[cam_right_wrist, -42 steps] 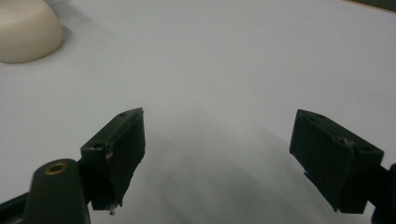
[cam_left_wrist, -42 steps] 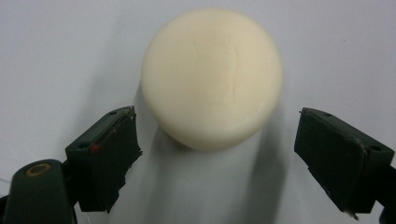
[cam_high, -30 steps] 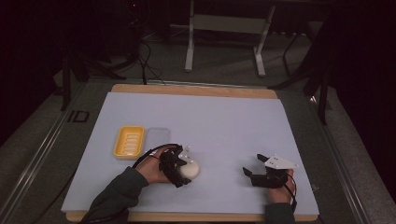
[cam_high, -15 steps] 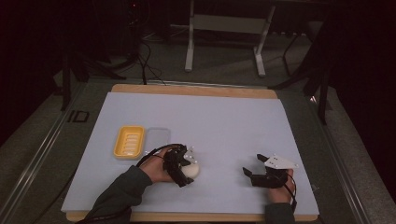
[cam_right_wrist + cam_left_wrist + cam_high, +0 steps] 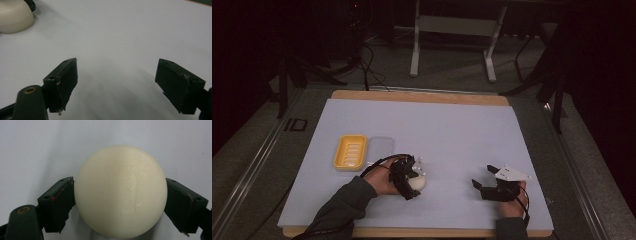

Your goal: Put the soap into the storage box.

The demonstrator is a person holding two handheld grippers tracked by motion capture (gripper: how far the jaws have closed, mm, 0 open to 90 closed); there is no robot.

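Toward the table's (image 5: 452,120) left edge sit a yellow soap dish (image 5: 350,151) and a clear lid (image 5: 381,148) just beside it. Nearer the front edge, the left gripper (image 5: 120,200) has just been closing its jaws, which now touch both sides of the cream soap bar (image 5: 121,191). Grasping looks like the step in hand; lifting it toward the dish likely follows. Rightward, the right gripper (image 5: 125,82) rests with jaws apart, empty.

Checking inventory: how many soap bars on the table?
1. The soap bar sits near the table's front left, between the left gripper pads, right of the yellow soap dish.
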